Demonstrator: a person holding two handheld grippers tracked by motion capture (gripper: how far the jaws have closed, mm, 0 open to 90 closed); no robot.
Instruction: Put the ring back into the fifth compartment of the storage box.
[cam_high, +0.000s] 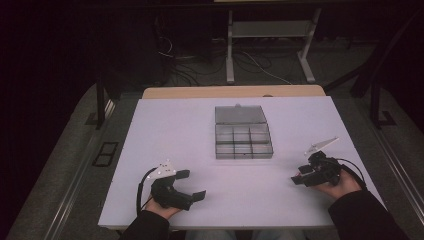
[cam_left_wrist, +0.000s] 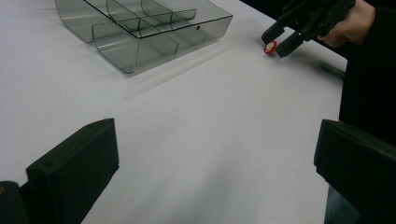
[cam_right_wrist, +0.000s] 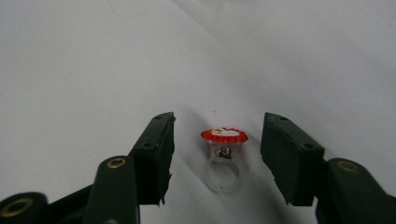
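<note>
A clear smoky plastic box with a hinged lid laid open and six small square compartments sits near the middle of the smooth white surface. Nearer the person and to the right of the box lies one small toy ring, a translucent band topped by a round red frilled disc with a white centre. The right gripper has its black blocky jaws spread on either side of the ring, not touching it. Left of the box, the left gripper rests wide open, holding nothing.
</note>
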